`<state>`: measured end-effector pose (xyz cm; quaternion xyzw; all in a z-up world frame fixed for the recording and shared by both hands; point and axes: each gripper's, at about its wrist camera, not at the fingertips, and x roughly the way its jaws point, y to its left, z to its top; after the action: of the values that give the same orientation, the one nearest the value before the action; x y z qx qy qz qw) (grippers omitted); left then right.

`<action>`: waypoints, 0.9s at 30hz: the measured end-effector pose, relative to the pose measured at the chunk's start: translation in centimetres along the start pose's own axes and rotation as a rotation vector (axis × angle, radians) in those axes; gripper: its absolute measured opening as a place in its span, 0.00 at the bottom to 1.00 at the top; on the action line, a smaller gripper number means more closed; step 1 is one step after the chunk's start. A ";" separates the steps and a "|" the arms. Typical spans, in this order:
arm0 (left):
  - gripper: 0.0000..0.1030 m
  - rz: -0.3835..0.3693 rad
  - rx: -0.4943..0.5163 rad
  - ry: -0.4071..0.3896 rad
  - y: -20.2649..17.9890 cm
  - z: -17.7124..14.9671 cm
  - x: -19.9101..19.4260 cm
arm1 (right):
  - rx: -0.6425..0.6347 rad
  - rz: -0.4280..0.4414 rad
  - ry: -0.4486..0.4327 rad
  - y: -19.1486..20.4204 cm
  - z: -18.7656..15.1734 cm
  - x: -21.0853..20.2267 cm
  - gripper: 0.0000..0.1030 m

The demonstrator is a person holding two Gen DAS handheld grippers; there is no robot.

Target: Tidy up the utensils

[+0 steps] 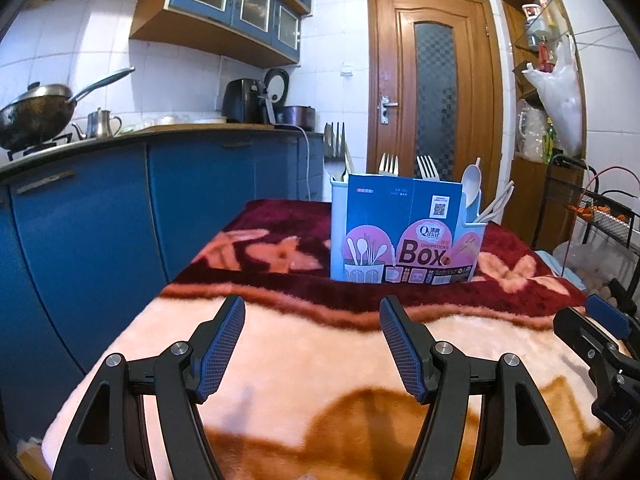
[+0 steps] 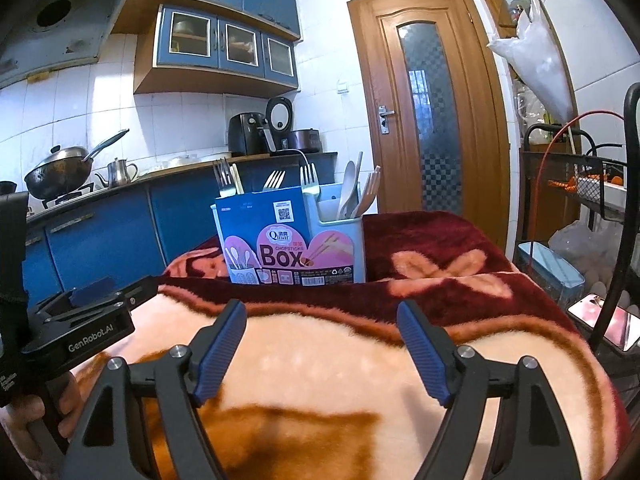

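A light blue utensil holder (image 1: 404, 236) with a "Box" label stands upright on the far, dark red part of the blanket (image 1: 300, 364). Metal forks (image 1: 389, 165) and a white spoon (image 1: 472, 184) stick up out of it. In the right wrist view the same holder (image 2: 292, 236) shows forks (image 2: 308, 174) on its left and white spoons (image 2: 347, 188) on its right. My left gripper (image 1: 312, 304) is open over the pale blanket, short of the holder, with nothing between its fingers. My right gripper (image 2: 321, 306) is open and empty too, level with the left one.
A blue kitchen counter (image 1: 100, 200) with a wok (image 1: 36, 112), a kettle (image 1: 102, 122) and an air fryer (image 1: 244, 100) runs along the left. A wooden door (image 1: 434, 92) stands behind the holder. A black wire rack (image 2: 580, 184) and a phone (image 2: 600, 316) are at the right edge.
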<state>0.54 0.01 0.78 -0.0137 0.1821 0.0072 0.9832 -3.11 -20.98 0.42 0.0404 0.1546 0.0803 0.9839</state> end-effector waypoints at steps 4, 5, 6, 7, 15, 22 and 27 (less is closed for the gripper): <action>0.69 -0.001 -0.003 0.002 0.1 0.0 -0.1 | -0.007 -0.003 -0.004 0.1 0.0 -0.1 0.78; 0.69 0.001 -0.002 0.001 0.1 -0.1 -0.1 | -0.005 -0.004 -0.004 0.1 0.0 -0.1 0.78; 0.69 0.002 -0.003 0.000 0.1 -0.1 -0.1 | -0.004 -0.003 -0.003 0.1 0.0 -0.1 0.79; 0.69 0.003 -0.003 -0.002 0.1 -0.1 -0.2 | -0.002 -0.004 -0.003 0.1 0.0 -0.1 0.79; 0.69 0.006 -0.004 -0.003 0.1 -0.1 -0.2 | 0.003 -0.005 -0.001 0.1 0.0 -0.2 0.79; 0.69 0.006 -0.005 -0.007 0.1 -0.1 -0.2 | 0.003 -0.005 -0.002 0.1 0.1 -0.2 0.79; 0.69 0.006 -0.004 -0.009 0.1 -0.1 -0.2 | 0.003 -0.005 -0.001 0.1 0.0 -0.2 0.79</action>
<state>0.28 0.12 0.72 -0.0150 0.1775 0.0107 0.9839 -3.25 -20.95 0.52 0.0417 0.1544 0.0776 0.9841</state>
